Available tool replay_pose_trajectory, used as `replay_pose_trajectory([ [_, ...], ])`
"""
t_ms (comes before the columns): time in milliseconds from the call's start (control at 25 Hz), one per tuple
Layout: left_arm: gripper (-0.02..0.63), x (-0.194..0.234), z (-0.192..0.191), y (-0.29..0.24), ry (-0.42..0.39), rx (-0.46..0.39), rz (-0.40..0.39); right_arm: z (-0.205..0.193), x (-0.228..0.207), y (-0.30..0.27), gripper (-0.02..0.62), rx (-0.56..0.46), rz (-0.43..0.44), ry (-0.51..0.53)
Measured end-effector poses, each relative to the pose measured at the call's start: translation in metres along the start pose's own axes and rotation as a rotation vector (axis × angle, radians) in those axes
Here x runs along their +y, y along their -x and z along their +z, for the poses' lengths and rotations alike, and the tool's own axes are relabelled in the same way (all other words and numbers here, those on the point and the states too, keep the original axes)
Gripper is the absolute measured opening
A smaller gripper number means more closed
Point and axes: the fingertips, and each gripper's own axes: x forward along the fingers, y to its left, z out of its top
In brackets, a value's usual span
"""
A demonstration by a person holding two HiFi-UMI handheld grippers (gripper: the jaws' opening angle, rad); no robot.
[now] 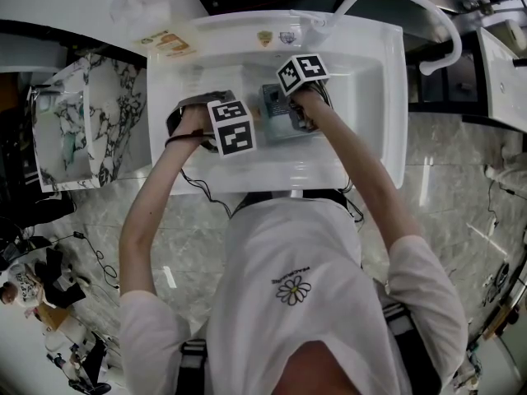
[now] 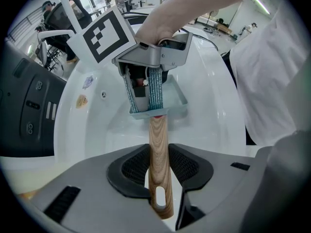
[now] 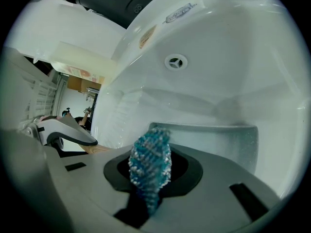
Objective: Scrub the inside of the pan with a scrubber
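Observation:
A square grey pan (image 1: 276,105) with a wooden handle (image 2: 158,154) is inside the white sink (image 1: 362,138). My left gripper (image 2: 159,171) is shut on the handle near its end hole, and its marker cube shows in the head view (image 1: 230,127). My right gripper (image 3: 151,176) is shut on a blue mesh scrubber (image 3: 150,161). It hovers over the pan (image 2: 177,103), just above the end where the handle joins. In the right gripper view the pan's speckled grey wall (image 3: 228,140) sits right behind the scrubber. The pan's inside floor is mostly hidden.
A white faucet (image 1: 412,6) arches over the sink's far right corner. An overflow hole (image 3: 175,61) sits in the basin wall. Stickers (image 1: 169,44) lie on the sink rim at the far left. A marbled sheet (image 1: 78,122) stands left of the sink.

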Motion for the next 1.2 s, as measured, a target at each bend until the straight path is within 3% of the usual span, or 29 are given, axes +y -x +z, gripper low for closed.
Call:
replay_pose_trajectory([
  [320, 0.133, 0.0, -0.004, -0.004, -0.011, 0.013, 0.004, 0.0, -0.001, 0.006, 0.063, -0.004, -0.023, 0.031],
  [520, 0.133, 0.001, -0.004, -0.003, -0.011, 0.013, 0.001, 0.0, -0.025, 0.034, 0.063, -0.008, -0.088, 0.063],
  [880, 0.133, -0.001, -0.004, -0.003, -0.002, 0.015, -0.002, -0.039, -0.124, 0.056, 0.063, 0.047, -0.28, -0.069],
  [1200, 0.133, 0.002, -0.005, -0.004, -0.009, 0.019, 0.004, -0.05, -0.14, 0.043, 0.063, 0.071, -0.321, -0.098],
])
